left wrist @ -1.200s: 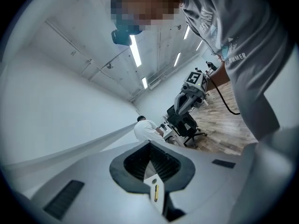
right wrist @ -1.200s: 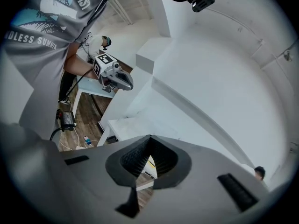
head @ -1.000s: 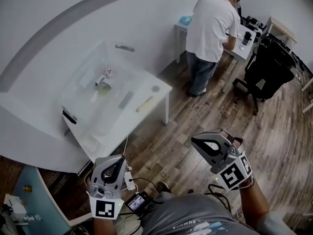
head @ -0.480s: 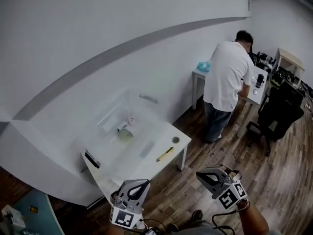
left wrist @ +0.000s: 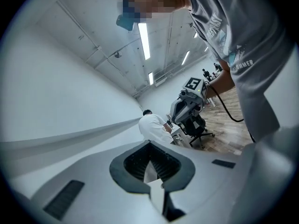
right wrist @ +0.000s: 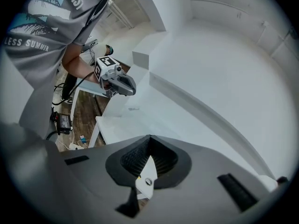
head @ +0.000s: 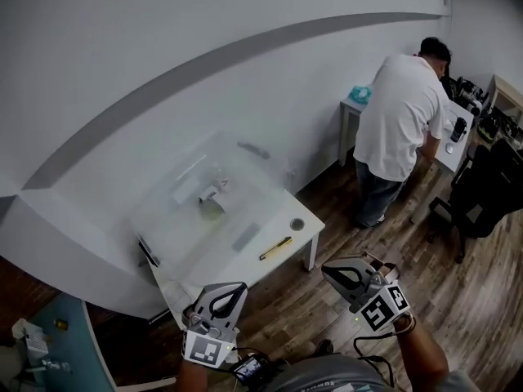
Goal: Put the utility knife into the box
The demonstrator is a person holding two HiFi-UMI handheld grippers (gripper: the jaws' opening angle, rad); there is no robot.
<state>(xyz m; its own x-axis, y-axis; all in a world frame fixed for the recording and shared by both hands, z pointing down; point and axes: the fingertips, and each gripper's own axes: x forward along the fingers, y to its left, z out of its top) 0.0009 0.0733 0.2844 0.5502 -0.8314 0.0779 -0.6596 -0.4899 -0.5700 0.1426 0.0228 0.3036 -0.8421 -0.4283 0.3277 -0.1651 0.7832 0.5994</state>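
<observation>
Head view: the yellow utility knife (head: 275, 248) lies on the white table (head: 304, 233) at frame centre, just right of the clear box (head: 184, 227). It is well apart from the left gripper (head: 222, 295) and right gripper (head: 335, 272) along the bottom edge. Its long axis runs lower left to upper right.

Left gripper view: jaws clenched together, nothing between them.

Right gripper view: jaws clenched, empty; the table sits left of centre beyond the tips.

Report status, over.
Left gripper, right gripper shut, empty, short of white table. Yellow utility knife on it, beside clear plastic box. Nothing in the way.
</observation>
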